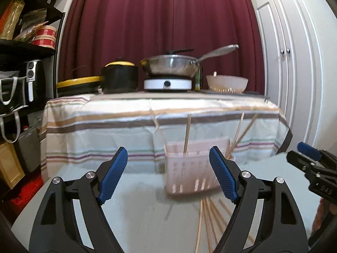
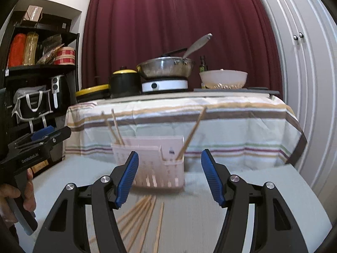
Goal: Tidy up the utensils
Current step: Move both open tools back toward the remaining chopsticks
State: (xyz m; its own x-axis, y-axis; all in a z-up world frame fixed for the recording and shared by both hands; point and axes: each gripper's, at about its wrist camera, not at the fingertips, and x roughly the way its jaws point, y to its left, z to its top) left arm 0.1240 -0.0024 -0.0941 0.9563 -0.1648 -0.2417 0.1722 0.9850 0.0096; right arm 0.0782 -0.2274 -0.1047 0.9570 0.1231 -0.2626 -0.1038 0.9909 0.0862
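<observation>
- While both tools hover over the grey table (image 2: 252, 200), the left gripper (image 1: 168, 172) has its jaws spread wide with nothing between them
- The right gripper (image 2: 169, 176) is likewise agape and empty
- A pale pink utensil caddy (image 2: 151, 164) stands just ahead, several chopsticks upright inside
- Loose wooden chopsticks (image 2: 143, 217) lie fanned on the table before the caddy, near the fingertips

The left gripper (image 1: 168, 172) hung level with its blue-padded jaws spread wide and nothing between them. Just to its right, the right gripper (image 2: 170, 177) sat the same way, jaws apart and empty, both pointing forward side by side.
</observation>
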